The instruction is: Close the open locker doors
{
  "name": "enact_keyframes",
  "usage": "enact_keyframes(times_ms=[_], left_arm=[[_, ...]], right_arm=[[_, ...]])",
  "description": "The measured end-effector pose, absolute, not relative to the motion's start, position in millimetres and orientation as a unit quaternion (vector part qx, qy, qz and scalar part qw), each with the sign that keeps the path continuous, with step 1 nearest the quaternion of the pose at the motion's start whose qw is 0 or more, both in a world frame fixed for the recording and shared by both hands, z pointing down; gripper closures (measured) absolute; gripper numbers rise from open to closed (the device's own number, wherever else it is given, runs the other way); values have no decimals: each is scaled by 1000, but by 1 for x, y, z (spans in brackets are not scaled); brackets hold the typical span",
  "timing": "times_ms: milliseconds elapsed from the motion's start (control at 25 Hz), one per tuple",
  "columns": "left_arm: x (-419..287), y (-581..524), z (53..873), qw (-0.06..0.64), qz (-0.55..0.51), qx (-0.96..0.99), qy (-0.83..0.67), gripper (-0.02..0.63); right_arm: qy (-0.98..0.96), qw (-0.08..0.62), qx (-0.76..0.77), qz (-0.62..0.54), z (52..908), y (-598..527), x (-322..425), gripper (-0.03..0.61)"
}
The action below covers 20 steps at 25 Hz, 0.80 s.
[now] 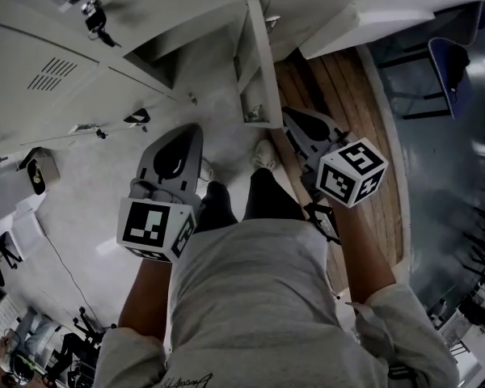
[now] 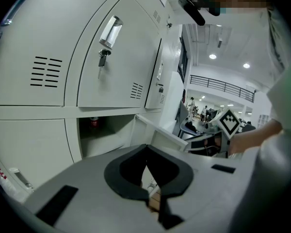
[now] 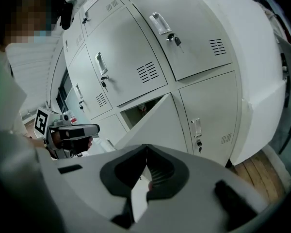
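Head view looked down on a bank of pale lockers (image 1: 56,63) ahead of both grippers, with one low door (image 1: 259,63) swung out at about a right angle to the rest. That open door stood ahead of the tips of the right gripper (image 1: 289,113) and off to the right of the left gripper (image 1: 184,132), neither touching it. In the right gripper view the door's flat outer face (image 3: 157,123) rose directly beyond the jaws. Both grippers had their jaws pressed together with nothing between them, as each gripper's own view showed.

The door looked like thin painted sheet metal: probably light, stiff, and free on its hinges, with a smooth face that the pads could slide on. Clamping seemed unnecessary. Closed jaws would serve as a blunt pusher set flat on the outer face, out toward the free edge nearest the right gripper, where a light push would turn it most easily. It might spring back unless pressed fully home.

Beyond the left gripper's jaws, a small red item (image 2: 93,122) sat inside the open compartment.
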State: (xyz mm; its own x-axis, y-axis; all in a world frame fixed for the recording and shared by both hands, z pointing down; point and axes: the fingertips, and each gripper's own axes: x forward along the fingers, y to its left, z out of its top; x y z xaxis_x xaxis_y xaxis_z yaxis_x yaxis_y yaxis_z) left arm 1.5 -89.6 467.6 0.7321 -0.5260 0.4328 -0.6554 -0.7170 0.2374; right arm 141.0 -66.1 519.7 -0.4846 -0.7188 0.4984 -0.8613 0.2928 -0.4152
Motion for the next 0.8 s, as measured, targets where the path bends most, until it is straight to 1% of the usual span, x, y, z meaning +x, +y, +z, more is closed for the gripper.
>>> enact_keyframes(times_ms=[800], left_arm=[[-94, -112, 463, 176, 166, 909, -339, 598]], right_arm=[[-806, 108, 491, 313, 519, -98, 53, 551]])
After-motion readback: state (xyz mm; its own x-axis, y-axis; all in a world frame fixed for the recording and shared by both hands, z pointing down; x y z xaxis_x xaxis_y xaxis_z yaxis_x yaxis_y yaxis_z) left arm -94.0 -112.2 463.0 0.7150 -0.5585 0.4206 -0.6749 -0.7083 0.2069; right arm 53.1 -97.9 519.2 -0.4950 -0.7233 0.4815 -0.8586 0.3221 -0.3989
